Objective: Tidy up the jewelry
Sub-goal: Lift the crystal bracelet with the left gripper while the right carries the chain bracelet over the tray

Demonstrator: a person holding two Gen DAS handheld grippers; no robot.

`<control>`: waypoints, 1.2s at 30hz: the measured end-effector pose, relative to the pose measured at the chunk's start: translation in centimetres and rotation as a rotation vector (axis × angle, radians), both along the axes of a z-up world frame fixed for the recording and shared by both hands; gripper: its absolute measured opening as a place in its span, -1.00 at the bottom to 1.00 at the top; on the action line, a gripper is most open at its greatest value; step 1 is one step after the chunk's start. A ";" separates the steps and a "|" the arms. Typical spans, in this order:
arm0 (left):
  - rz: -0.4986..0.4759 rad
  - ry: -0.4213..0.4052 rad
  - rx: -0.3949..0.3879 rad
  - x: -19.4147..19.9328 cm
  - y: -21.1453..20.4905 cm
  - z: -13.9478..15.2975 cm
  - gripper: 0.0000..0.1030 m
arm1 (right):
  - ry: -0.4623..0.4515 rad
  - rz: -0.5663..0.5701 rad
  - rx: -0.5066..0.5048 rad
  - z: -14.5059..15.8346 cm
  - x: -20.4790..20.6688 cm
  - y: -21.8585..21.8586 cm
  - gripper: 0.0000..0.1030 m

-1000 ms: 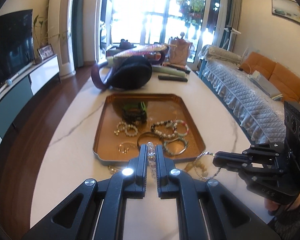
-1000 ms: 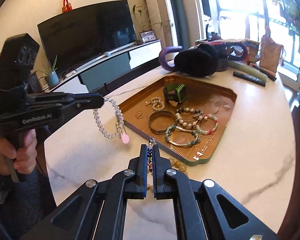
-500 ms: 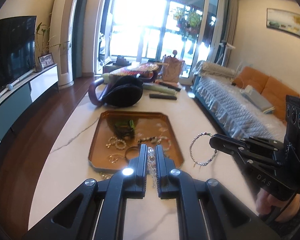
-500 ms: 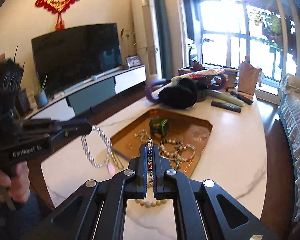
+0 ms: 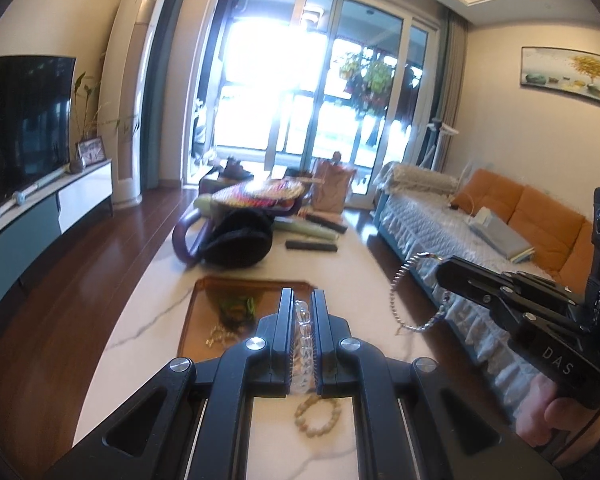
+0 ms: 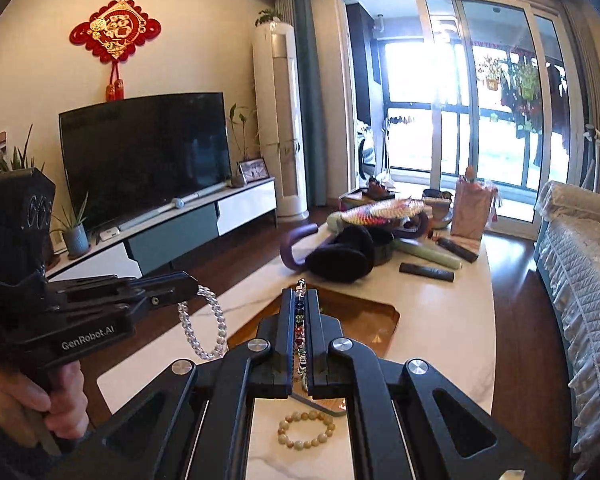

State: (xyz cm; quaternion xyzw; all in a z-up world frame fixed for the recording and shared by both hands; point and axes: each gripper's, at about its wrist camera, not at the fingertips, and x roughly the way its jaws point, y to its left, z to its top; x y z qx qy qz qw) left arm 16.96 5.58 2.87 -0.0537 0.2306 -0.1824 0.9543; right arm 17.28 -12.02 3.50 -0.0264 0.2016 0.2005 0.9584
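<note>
My left gripper (image 5: 301, 305) is shut on a clear crystal bead bracelet (image 5: 303, 340), which hangs as a loop in the right wrist view (image 6: 204, 326). My right gripper (image 6: 301, 295) is shut on a thin chain bracelet with coloured beads (image 6: 300, 322); its loop dangles in the left wrist view (image 5: 410, 296). Both are held high above the table. The copper tray (image 5: 196, 320) holds several bracelets and a green item (image 5: 236, 308). A beige bead bracelet (image 6: 306, 428) lies on the white table, in front of the tray.
At the table's far end lie black earmuffs (image 5: 240, 240), a purple curved bar (image 5: 184, 240), a remote (image 5: 311, 245), a colourful fan and a pink bag (image 5: 332, 190). A covered sofa (image 5: 440, 232) stands right, a TV cabinet (image 6: 180, 236) left.
Both grippers have risen well above the table and tilted up, each carrying its bracelet. The tray now sits lower in both views.
</note>
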 end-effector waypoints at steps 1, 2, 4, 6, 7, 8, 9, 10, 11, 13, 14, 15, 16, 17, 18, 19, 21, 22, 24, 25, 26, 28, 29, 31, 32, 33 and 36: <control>-0.002 -0.017 -0.003 -0.2 -0.1 0.7 -0.85 | -0.011 0.005 0.002 0.5 0.0 0.1 -0.92; -0.004 -0.033 -0.006 -0.3 -0.1 1.4 -0.85 | -0.024 0.018 0.009 1.3 -0.1 0.3 -0.92; -0.007 -0.057 -0.010 -0.3 -0.3 2.5 -0.85 | -0.048 0.022 0.003 2.3 -0.2 0.8 -0.92; -0.007 -0.072 -0.017 0.2 -0.3 3.6 -0.85 | -0.067 0.029 -0.003 3.4 0.3 1.2 -0.92; -0.011 -0.074 -0.022 0.5 -0.3 3.9 -0.85 | -0.072 0.027 -0.006 3.9 0.5 1.3 -0.92; -0.013 -0.082 -0.028 0.8 -0.2 4.4 -0.85 | -0.077 0.030 -0.010 4.3 0.6 1.4 -0.92; -0.014 -0.088 -0.029 1.0 -0.1 4.7 -0.85 | -0.083 0.032 -0.016 4.6 0.8 1.5 -0.92; -0.015 -0.100 -0.034 1.3 0.0 5.1 -0.85 | -0.089 0.028 -0.022 4.9 1.0 1.5 -0.92; -0.018 -0.108 -0.042 1.6 0.2 5.6 -0.85 | -0.095 0.027 -0.031 5.2 1.4 1.6 -0.92; -0.026 -0.123 -0.058 2.3 0.6 6.2 -0.85 | -0.101 0.023 -0.037 5.6 1.9 1.6 -0.92; -0.028 -0.131 -0.064 3.0 0.9 6.4 -0.85 | -0.105 0.020 -0.042 5.9 2.5 1.5 -0.92; -0.031 -0.132 -0.064 3.7 1.1 6.4 -0.85 | -0.105 0.022 -0.044 6.0 2.7 1.4 -0.92; -0.031 -0.133 -0.067 4.4 1.5 6.4 -0.85 | -0.103 0.026 -0.047 6.0 3.3 1.3 -0.92; -0.033 -0.129 -0.075 5.4 1.9 6.1 -0.85 | -0.097 0.022 -0.054 5.9 4.2 1.3 -0.92; -0.037 -0.120 -0.087 6.5 2.3 5.6 -0.85 | -0.083 0.021 -0.060 5.7 5.1 1.3 -0.92; -0.044 -0.101 -0.101 7.7 2.8 4.9 -0.85 | -0.066 0.026 -0.062 5.2 6.1 1.4 -0.92; -0.042 -0.049 -0.133 10.2 3.5 3.2 -0.85 | -0.034 0.027 -0.070 4.1 7.7 1.5 -0.92; -0.050 -0.014 -0.151 11.5 3.8 2.1 -0.85 | -0.011 0.030 -0.070 3.3 8.7 1.6 -0.92; -0.055 0.033 -0.181 13.6 4.3 0.2 -0.85 | 0.028 0.033 -0.064 1.8 10.3 1.7 -0.92; -0.054 0.053 -0.183 14.5 4.3 -0.6 -0.85 | 0.047 0.031 -0.067 0.9 11.1 1.8 -0.92; -0.052 0.077 -0.185 15.6 4.3 -1.6 -0.85 | 0.066 0.031 -0.071 0.0 11.9 2.0 -0.92; -0.062 0.117 -0.203 17.3 4.4 -3.0 -0.85 | 0.095 0.034 -0.071 -1.4 13.0 2.1 -0.92; -0.070 0.125 -0.216 17.8 4.4 -3.4 -0.85 | 0.112 0.036 -0.065 -2.2 13.6 2.1 -0.92; -0.124 0.121 -0.252 19.0 4.3 -3.8 -0.85 | 0.130 0.040 -0.055 -3.1 14.5 2.2 -0.92; -0.150 0.111 -0.255 19.6 4.2 -4.1 -0.85 | 0.133 0.040 -0.056 -3.6 15.1 2.1 -0.92; -0.161 0.112 -0.255 20.0 3.9 -4.2 -0.85 | 0.134 0.043 -0.057 -4.1 15.6 2.1 -0.92; -0.171 0.152 -0.246 22.7 3.3 -6.2 -0.85 | 0.183 0.031 -0.052 -6.1 18.4 1.9 -0.92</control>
